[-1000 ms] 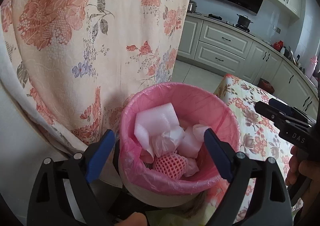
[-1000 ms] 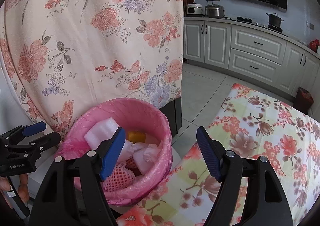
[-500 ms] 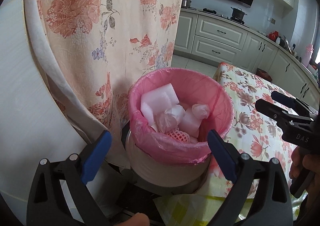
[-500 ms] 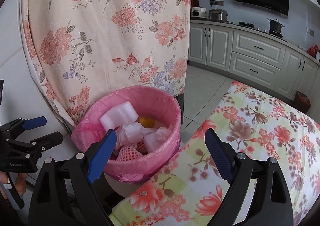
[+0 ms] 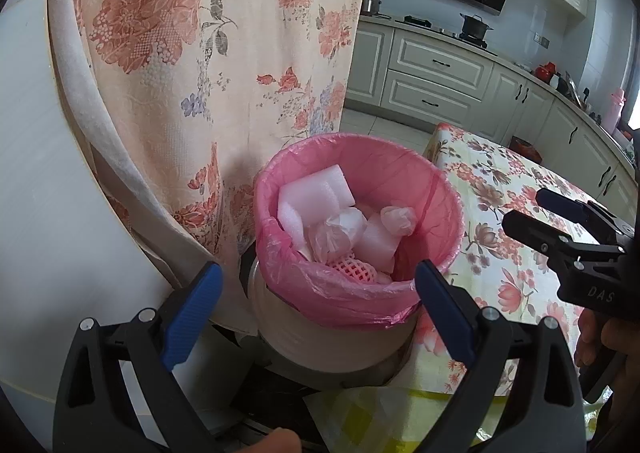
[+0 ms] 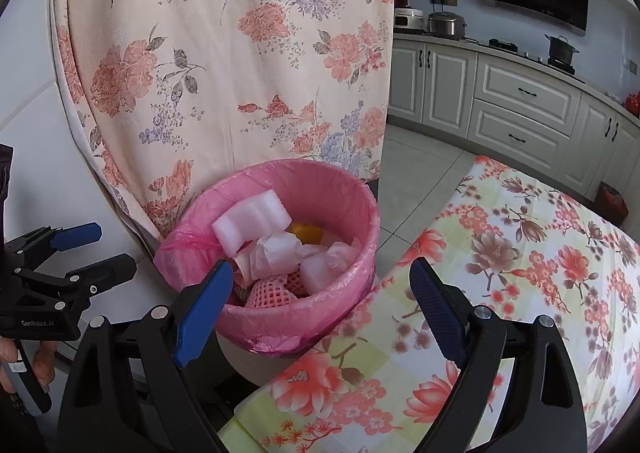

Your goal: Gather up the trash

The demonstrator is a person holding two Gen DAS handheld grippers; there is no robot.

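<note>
Kitchen cupboards stood behind a flowered counter (image 6: 500, 293). Beside it, the bin (image 5: 356, 237) held the foam trash (image 5: 312, 197), so both left tongs (image 5: 316, 305) and right tongs (image 6: 320, 301) hung wide open, empty.

Bright, even daylight fills both fisheye views. Edges bend strongly, corners go black. Soft shadow falls beside the bin (image 5: 356, 237). Focus is sharp; no glare.

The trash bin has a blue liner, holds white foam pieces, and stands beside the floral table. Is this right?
Not quite: the liner is pink, not blue, as the right wrist view shows. The trash bin does hold white foam pieces and stands beside the floral table.
</note>
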